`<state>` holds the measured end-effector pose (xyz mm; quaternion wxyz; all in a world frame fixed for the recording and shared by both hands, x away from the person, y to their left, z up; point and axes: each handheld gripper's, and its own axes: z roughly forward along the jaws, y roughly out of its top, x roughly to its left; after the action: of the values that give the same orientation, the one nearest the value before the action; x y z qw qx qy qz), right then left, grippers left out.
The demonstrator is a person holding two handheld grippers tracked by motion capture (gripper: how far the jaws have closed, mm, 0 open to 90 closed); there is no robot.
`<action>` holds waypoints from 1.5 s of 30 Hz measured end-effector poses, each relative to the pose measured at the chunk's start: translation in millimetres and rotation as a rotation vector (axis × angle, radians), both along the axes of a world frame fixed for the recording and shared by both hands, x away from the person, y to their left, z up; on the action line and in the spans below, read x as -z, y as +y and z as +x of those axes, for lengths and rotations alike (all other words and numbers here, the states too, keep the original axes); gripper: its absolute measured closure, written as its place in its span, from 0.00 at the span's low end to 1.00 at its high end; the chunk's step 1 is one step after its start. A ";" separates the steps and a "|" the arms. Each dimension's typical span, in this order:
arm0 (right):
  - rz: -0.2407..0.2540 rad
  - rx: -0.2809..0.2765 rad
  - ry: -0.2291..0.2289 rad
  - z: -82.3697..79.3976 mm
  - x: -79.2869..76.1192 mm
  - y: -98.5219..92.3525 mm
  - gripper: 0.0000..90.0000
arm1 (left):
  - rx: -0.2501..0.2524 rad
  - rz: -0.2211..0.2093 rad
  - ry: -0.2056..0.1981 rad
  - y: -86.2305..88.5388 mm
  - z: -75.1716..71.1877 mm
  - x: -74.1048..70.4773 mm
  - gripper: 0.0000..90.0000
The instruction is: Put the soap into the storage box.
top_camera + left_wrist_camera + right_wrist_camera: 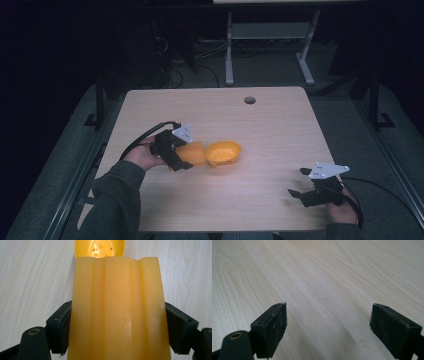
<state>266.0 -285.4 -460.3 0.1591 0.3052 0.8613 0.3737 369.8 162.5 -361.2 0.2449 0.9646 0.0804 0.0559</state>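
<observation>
**Block in the left claw, bowl dead ahead**

Your left claw (pixel 184 159) is clamped on the block (pixel 117 310): in the left gripper view both jaws press flat against its two long sides, and the block runs straight out between them, ridged face up, its long axis in line with the claw. It sits over the worktop's (pixel 280 130) left half, about midway between the near and far edges.

That axis is what your next move hangs on. The block's far end points right at the bowl (pixel 223 152), which lies just beyond it toward the worktop's middle. In the high view the bowl appears tipped, its hollow facing you and the near edge; block and bowl look to be touching or very nearly so, and I cannot tell which. In the left gripper view the bowl's rim (pixel 100 248) peeks out past the block's end, slightly left of centre. If the block is meant for the bowl, you probably need only push on along the same line, and raise the tip over the rim.

Your right claw (pixel 302 189) is spread wide with nothing between its jaws, low over bare wood by the near right corner, well apart from the bowl. The left hand is plainly the nearer one.
</observation>
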 end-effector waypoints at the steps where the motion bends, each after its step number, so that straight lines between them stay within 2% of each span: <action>1: 0.001 0.001 0.000 0.0 -0.1 -0.1 0.15 | 0.004 -0.004 0.002 -1.5 1.2 -1.4 0.23; 8: 0.005 0.002 -0.004 -0.1 -0.3 -0.3 0.15 | 0.030 -0.001 -0.003 -13.8 8.0 -6.1 0.23; 17: 0.008 0.000 -0.006 0.0 -0.8 -1.2 0.15 | 0.048 0.021 0.003 -29.1 16.7 -6.2 0.23; 29: 0.012 0.006 0.001 -0.4 -1.0 -1.5 0.15 | 0.084 0.019 0.015 -50.1 25.7 -4.2 0.23; 31: 0.013 0.007 0.001 -0.5 -1.1 -1.8 0.15 | 0.086 0.011 0.015 -52.6 26.9 -3.4 0.23; 38: 0.014 0.006 0.000 -0.1 -1.0 -2.2 0.15 | 0.091 0.023 0.023 -59.0 30.9 3.1 0.23; 45: 0.015 0.006 -0.001 0.0 -1.0 -2.3 0.15 | 0.096 0.020 0.024 -64.9 34.5 3.4 0.23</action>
<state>266.0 -287.7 -459.3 0.1584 0.3087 0.8576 0.3797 404.3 97.6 -364.7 0.2369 0.9703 0.0362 0.0332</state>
